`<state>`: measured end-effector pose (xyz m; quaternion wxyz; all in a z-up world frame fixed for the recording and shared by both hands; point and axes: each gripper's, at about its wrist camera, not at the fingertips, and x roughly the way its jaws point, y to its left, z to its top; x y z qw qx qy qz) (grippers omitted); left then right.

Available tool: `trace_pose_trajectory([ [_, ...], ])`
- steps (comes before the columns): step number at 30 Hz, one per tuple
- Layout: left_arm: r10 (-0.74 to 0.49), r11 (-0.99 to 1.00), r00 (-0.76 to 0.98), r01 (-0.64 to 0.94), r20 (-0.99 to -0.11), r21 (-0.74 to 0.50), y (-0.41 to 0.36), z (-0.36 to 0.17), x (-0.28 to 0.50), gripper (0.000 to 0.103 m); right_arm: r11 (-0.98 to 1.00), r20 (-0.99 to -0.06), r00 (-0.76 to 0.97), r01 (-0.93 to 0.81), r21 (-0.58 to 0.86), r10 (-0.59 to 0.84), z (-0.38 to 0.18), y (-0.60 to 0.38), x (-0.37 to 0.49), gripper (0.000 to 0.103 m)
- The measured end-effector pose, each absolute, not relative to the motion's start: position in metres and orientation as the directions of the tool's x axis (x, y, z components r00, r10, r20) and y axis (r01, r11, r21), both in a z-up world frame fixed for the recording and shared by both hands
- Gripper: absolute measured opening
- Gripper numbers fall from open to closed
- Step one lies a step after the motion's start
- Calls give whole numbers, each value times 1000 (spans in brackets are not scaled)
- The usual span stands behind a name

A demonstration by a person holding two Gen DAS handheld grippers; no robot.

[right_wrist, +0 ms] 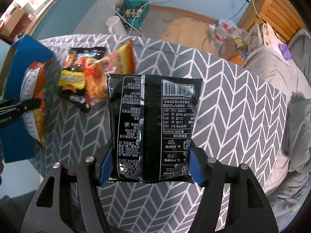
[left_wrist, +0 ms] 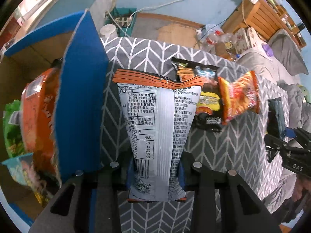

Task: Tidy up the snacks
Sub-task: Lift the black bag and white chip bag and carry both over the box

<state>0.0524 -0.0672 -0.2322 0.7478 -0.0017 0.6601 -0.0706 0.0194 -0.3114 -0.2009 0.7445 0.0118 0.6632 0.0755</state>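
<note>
In the left wrist view, a blue cardboard box (left_wrist: 81,97) fills the left side, open, with at least three snack bags crowded inside: a large orange one (left_wrist: 38,112), a green one (left_wrist: 11,128) at the far left edge and a pale teal one (left_wrist: 21,170) lower left. At centre hangs a silver packet (left_wrist: 157,132) with an orange striped top edge, its back panel of printed text, a nutrition table and a barcode facing the camera. The left gripper (left_wrist: 155,176) pinches its lower end between blue pads, one on each side of the packet. Right of it, two loose bags lie overlapping on the grey chevron tablecloth (left_wrist: 223,155): a black and yellow bag (left_wrist: 206,101) and an orange-red bag (left_wrist: 241,97).

In the right wrist view, the box (right_wrist: 17,89) sits at the left edge, the same two loose bags lie upper left of centre, and one black packet (right_wrist: 153,124) with white print and a barcode at its upper right hangs in the middle. The right gripper (right_wrist: 149,170) clamps the packet's bottom edge across its full width.
</note>
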Motion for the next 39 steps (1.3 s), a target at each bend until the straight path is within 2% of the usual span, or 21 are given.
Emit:
trace_pose_trajectory([
  [16, -179, 983, 181, 72, -967, -168, -49, -170, 25, 36, 978, -967, 154, -80, 192, 202, -147, -278, 11, 65],
  [27, -175, 982, 248, -21, -953, -186, -4, -133, 15, 36, 961, -948, 197, -175, 215, 248, -103, -226, 18, 65],
  [39, -130, 973, 304, -147, -944, -181, 65, -123, 3, 35, 922, -926, 198, -288, 259, 322, -82, -158, 32, 65],
])
